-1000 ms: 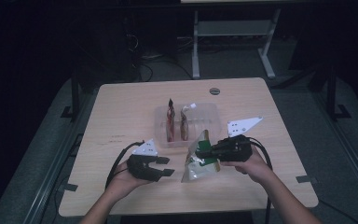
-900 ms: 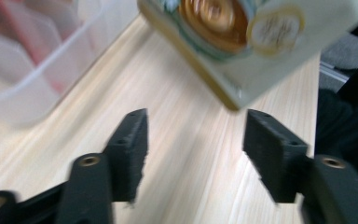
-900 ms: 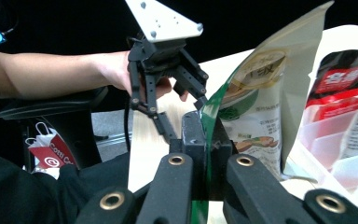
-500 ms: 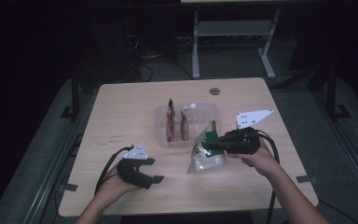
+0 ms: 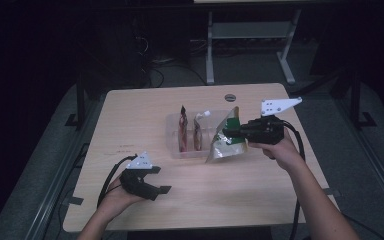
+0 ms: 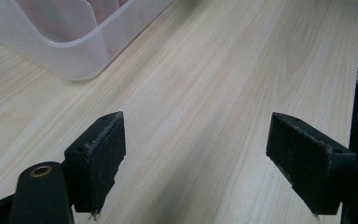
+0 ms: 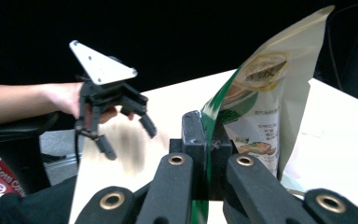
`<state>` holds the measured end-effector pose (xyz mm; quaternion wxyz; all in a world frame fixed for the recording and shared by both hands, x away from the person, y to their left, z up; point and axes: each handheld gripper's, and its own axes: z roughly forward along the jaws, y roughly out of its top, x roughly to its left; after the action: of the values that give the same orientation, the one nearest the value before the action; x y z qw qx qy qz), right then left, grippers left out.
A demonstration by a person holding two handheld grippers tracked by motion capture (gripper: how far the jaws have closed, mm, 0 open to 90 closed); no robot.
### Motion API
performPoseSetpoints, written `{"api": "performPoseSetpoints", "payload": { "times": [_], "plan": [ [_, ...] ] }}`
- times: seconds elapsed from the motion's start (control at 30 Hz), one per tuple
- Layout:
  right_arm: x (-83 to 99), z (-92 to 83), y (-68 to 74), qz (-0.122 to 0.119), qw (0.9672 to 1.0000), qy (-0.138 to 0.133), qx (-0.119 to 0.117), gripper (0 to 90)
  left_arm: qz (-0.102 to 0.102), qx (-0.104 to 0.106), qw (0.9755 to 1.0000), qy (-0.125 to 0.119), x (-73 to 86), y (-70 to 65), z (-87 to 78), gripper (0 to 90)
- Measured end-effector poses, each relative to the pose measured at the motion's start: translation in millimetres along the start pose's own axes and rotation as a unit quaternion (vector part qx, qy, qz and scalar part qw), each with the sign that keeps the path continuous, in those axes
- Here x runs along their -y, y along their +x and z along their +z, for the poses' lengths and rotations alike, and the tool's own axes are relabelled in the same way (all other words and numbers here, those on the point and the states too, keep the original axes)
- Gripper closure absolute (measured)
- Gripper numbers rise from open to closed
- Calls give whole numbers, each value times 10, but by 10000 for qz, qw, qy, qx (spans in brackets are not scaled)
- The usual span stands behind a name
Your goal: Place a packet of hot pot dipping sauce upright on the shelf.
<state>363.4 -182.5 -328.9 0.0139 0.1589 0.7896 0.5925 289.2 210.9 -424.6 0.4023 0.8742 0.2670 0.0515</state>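
Observation:
My right gripper (image 5: 228, 133) is shut on the edge of a green and beige food pouch (image 5: 224, 146), held tilted above the table at the right end of a clear plastic bin (image 5: 176, 153). The right gripper view shows its jaws (image 7: 207, 135) pinching the pouch (image 7: 261, 102). Two reddish-brown pouches (image 5: 183, 131) stand upright in the bin. My left gripper (image 5: 160, 180) rests low near the table's front left. Its jaws have just been opening, and they stand wide (image 6: 205, 158) with bare wood between them. The bin's corner (image 6: 70, 56) lies ahead of them.
The wooden table (image 5: 140, 115) has a round cable hole (image 5: 230, 97) at its back edge. A white metal stand (image 5: 250, 35) is on the dark floor beyond. The left gripper (image 7: 130, 142) and its hand show far off in the right gripper view.
The left gripper let go of the pouch, opened and drew back to the front left. The right gripper carried the pouch up and to the right, beside the bin.

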Motion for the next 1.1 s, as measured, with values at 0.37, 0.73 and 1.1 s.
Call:
{"api": "performPoseSetpoints", "payload": {
  "times": [0.37, 0.73, 1.1],
  "plan": [
    [-108, -37, -314, 76, 9993, 80, 351, 897, 0, -5, 10000, 1, 6, 24, -6, 194],
    [-126, 7, -462, 100, 9986, 205, 468, 897, -22, 5, 10000, 5, 8, 18, -4, 193],
    [-54, 175, -534, 155, 9982, 398, 429, 897, -27, 12, 10000, 1, 13, 22, -14, 189]
  ]
}}
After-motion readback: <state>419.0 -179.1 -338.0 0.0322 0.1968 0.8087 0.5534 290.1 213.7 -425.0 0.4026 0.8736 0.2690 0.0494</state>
